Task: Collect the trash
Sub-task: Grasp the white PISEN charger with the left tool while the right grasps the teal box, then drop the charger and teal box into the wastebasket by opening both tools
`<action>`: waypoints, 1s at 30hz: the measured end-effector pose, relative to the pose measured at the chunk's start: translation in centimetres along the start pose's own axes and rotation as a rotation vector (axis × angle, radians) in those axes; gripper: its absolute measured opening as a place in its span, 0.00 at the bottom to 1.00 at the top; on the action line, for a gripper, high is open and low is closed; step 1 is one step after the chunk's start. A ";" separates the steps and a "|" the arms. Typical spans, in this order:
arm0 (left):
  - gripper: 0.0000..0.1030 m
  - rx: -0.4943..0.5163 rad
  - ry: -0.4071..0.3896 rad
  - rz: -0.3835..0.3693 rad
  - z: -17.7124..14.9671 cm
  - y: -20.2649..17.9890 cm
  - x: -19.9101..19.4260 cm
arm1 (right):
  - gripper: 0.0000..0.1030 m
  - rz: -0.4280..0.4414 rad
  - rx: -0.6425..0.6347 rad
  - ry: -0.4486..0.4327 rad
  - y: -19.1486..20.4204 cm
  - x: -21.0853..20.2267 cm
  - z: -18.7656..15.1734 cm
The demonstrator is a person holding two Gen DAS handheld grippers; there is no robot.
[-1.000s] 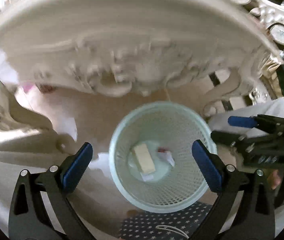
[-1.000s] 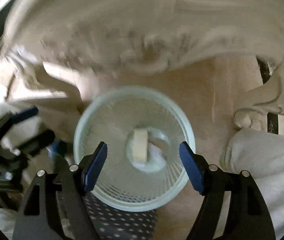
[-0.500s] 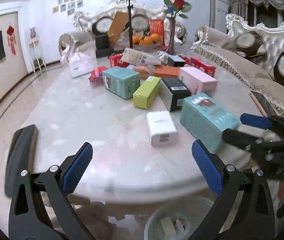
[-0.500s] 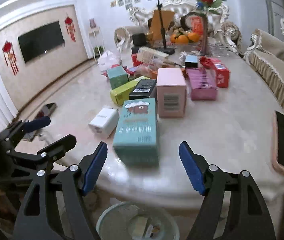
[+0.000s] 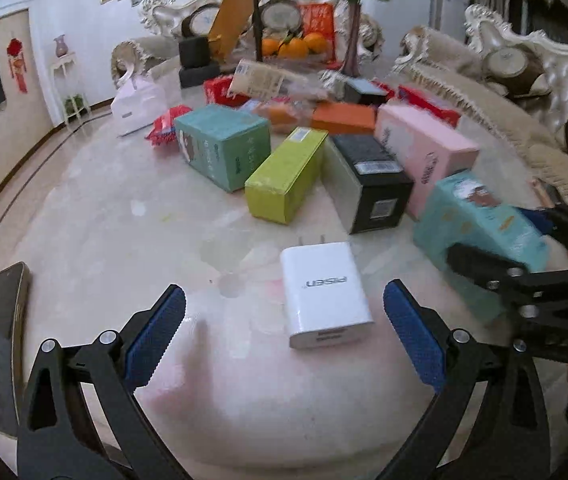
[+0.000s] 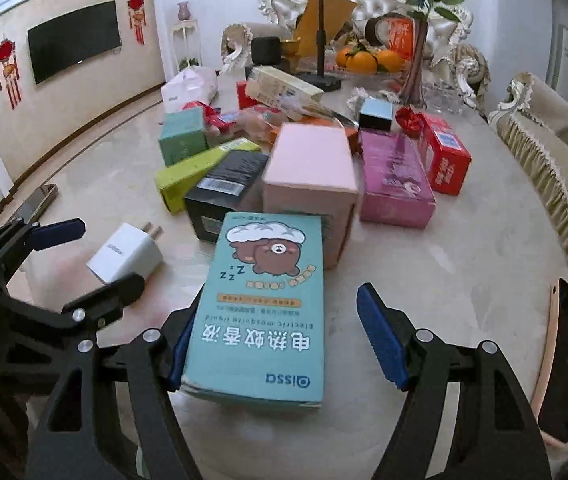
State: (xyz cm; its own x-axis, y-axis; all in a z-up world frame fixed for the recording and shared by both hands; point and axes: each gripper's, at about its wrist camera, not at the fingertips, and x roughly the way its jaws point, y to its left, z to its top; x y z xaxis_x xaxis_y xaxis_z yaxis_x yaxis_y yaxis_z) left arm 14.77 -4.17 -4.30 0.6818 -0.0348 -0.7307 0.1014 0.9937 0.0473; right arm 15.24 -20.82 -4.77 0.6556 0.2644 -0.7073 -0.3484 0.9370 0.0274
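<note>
A white plug-in charger (image 5: 323,292) lies on the marble table (image 5: 104,232), between the fingers of my left gripper (image 5: 284,336) and nearer the right one. That gripper is open and touches nothing. A teal carton with a sleeping bear print (image 6: 260,304) lies flat near the table's front edge. My right gripper (image 6: 280,340) straddles it, open: the left pad sits at the carton's edge and the right pad stands clear of it. In the left wrist view the teal carton (image 5: 479,220) is at the right, with the right gripper (image 5: 487,236) over it.
Behind lie a lime box (image 5: 284,176), a black box (image 5: 375,184), a pink box (image 6: 311,168), a magenta box (image 6: 395,180) and a red box (image 6: 443,156). Phones rest at the table's edges (image 5: 4,340) (image 6: 563,360). A tripod stand (image 6: 321,32), oranges and a rose vase stand at the back.
Both views have swung up from the mesh bin under the table to the tabletop. Both grippers have closed in on the charger and the teal carton, jaws still apart.
</note>
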 end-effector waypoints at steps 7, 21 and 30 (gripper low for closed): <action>0.78 -0.008 0.008 0.008 0.1 0.3 0.8 | 0.45 0.003 0.039 0.018 -0.2 0.3 -0.5; 0.37 -0.009 -0.111 -0.192 -1.7 2.7 -8.4 | 0.44 0.248 0.184 -0.075 0.2 -9.7 -4.2; 0.37 0.055 0.208 -0.360 -14.2 -0.8 -6.8 | 0.44 0.233 0.264 0.287 2.5 -5.7 -16.4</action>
State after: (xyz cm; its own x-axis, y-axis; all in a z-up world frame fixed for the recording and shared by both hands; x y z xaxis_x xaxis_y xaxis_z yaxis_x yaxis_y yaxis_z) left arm -0.27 -3.20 -9.00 0.4357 -0.3509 -0.8289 0.3489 0.9147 -0.2039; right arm -0.34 -23.74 -12.24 0.3549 0.4362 -0.8269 -0.2574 0.8959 0.3621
